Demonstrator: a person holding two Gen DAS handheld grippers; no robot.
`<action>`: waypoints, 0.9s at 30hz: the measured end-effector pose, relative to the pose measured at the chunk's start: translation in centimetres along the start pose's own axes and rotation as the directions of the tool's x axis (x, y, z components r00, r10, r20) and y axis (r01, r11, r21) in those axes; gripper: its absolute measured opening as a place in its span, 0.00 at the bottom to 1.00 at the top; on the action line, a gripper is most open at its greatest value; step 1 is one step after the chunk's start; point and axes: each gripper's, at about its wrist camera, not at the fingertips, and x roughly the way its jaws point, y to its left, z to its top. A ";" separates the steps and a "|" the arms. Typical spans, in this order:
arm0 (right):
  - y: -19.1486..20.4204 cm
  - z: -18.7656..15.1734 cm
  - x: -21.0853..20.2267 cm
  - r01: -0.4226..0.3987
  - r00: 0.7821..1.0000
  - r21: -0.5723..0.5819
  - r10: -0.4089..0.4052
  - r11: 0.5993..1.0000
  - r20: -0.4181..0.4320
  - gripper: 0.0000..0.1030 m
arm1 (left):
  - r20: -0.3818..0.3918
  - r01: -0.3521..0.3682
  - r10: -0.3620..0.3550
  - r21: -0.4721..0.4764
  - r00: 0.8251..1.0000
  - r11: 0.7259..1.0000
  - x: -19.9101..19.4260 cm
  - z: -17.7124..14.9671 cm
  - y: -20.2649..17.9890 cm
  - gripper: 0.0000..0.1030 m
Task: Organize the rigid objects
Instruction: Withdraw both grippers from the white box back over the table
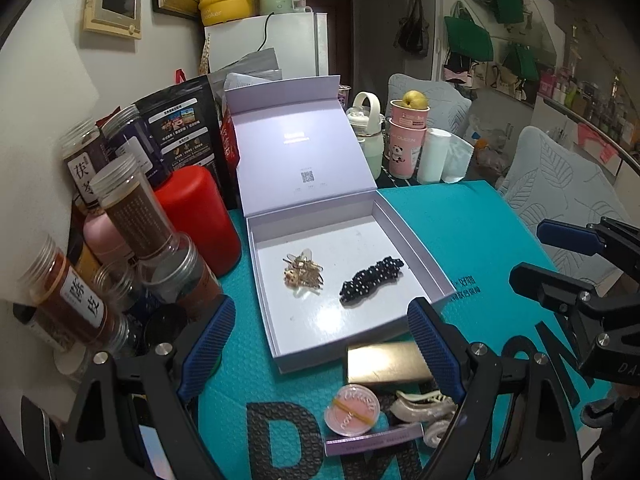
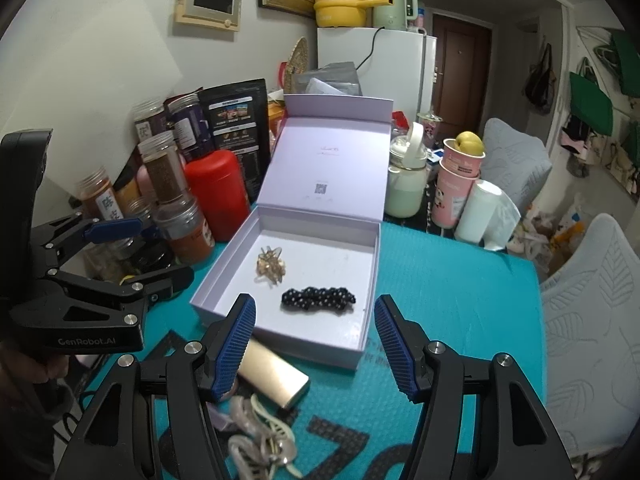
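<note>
Gold case [image 1: 384, 362] lies crosswise just under the empty, spread left tongs [image 1: 320, 344], before the open box [image 1: 416, 248] | right view: case [image 2: 276, 380] runs diagonally beside the left finger of the right tongs [image 2: 316, 344], spread, nothing held; both hands near.

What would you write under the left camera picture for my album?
Open claw above white box holding gold hair clip and black hair clip.
</note>
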 end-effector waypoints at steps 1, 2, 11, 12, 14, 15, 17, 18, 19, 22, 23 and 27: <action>0.2 -0.3 -0.3 -0.002 1.000 0.000 0.002 1.000 0.003 0.60 | 0.000 0.003 -0.003 0.001 1.000 1.000 -0.2 -0.3 -0.1 0.86; 0.3 -0.7 -0.7 -0.004 1.000 0.002 0.004 1.000 0.005 0.60 | 0.000 0.009 -0.009 0.001 1.000 1.000 -0.6 -0.7 -0.2 0.86; 1.3 -3.7 -2.7 -0.005 1.000 0.001 0.005 1.000 0.010 0.63 | 0.032 0.027 -0.027 -0.006 0.999 1.000 -3.6 -3.8 -0.3 0.86; 1.4 -4.0 -2.9 -0.011 1.000 0.005 0.011 1.000 0.007 0.63 | 0.032 0.029 -0.029 -0.010 0.999 1.000 -4.0 -4.2 -0.2 0.86; 1.5 -4.7 -3.3 -0.022 1.000 0.012 0.022 1.000 0.004 0.63 | 0.026 0.033 -0.033 -0.011 0.999 0.999 -4.3 -4.8 -0.1 0.86; 1.6 -5.0 -3.4 -0.024 1.000 0.015 0.024 1.000 0.003 0.63 | 0.020 0.034 -0.033 -0.007 0.999 0.999 -4.5 -5.2 -0.1 0.86; 1.6 -5.6 -3.7 -0.024 1.000 0.024 0.024 0.999 0.004 0.63 | 0.018 0.031 -0.031 -0.004 0.999 0.999 -4.8 -5.8 -0.1 0.86; 1.6 -6.0 -3.9 -0.024 1.000 0.029 0.024 0.999 0.002 0.63 | 0.017 0.031 -0.031 -0.003 0.999 1.000 -5.1 -6.1 -0.1 0.86; 1.7 -6.3 -4.1 -0.025 1.000 0.032 0.025 0.999 0.002 0.63 | 0.015 0.032 -0.032 -0.003 0.999 0.999 -5.2 -6.4 0.0 0.86; 2.0 -7.2 -4.5 -0.023 1.000 0.037 0.023 0.999 -0.003 0.63 | 0.012 0.047 -0.047 -0.016 0.999 0.999 -5.5 -7.3 0.4 0.86; 2.1 -7.5 -4.6 -0.019 1.000 0.038 0.019 0.999 -0.003 0.63 | 0.010 0.051 -0.051 -0.023 0.999 0.998 -5.6 -7.7 0.5 0.86; 2.7 -8.7 -5.0 -0.021 1.000 0.033 0.022 0.999 -0.009 0.63 | -0.005 0.055 -0.055 -0.030 0.998 0.998 -5.6 -8.8 0.8 0.86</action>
